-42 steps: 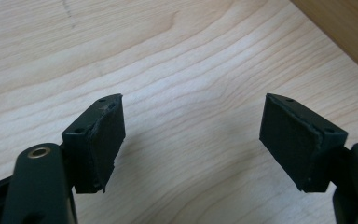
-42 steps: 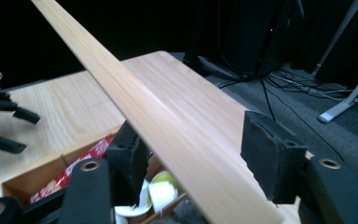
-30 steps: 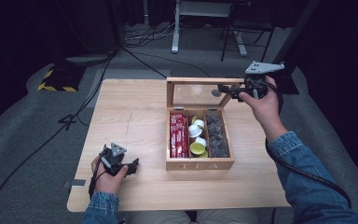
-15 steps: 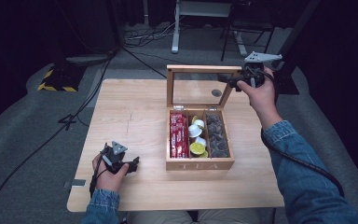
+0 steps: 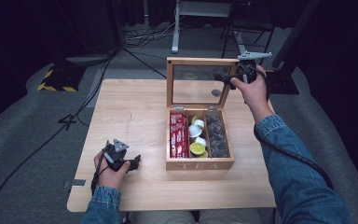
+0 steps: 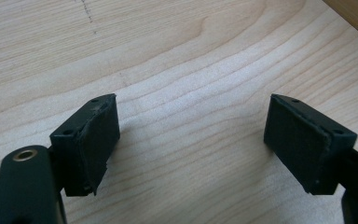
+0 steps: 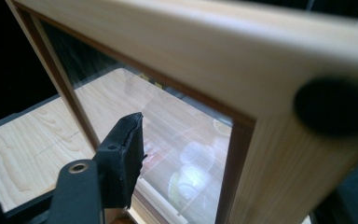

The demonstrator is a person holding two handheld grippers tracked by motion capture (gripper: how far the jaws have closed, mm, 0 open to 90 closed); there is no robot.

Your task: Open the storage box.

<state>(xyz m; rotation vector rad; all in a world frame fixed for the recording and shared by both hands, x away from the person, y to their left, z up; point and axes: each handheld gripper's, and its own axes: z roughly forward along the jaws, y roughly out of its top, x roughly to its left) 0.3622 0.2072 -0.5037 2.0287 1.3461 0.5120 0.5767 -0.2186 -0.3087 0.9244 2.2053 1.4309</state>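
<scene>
Right tool [image 5: 227,78] grips upright lid [image 5: 200,61]

Pale matt wooden lid [image 7: 242,42] frames glossy, probably glass pane [image 7: 168,135]; table [image 6: 182,56] smooth-grained wood.

My right tool [image 5: 228,77] has carried the glass lid [image 5: 200,84] of the tea box [image 5: 199,163] further up. A second ago the lid leaned well back toward the far side; half a second ago it was steeper; now it stands nearly upright on its hinges. My right hand [image 5: 251,86] has climbed and swung in with it, so the tool now sits at the lid's top right corner, higher above the bench [image 5: 130,107] than before.
</scene>
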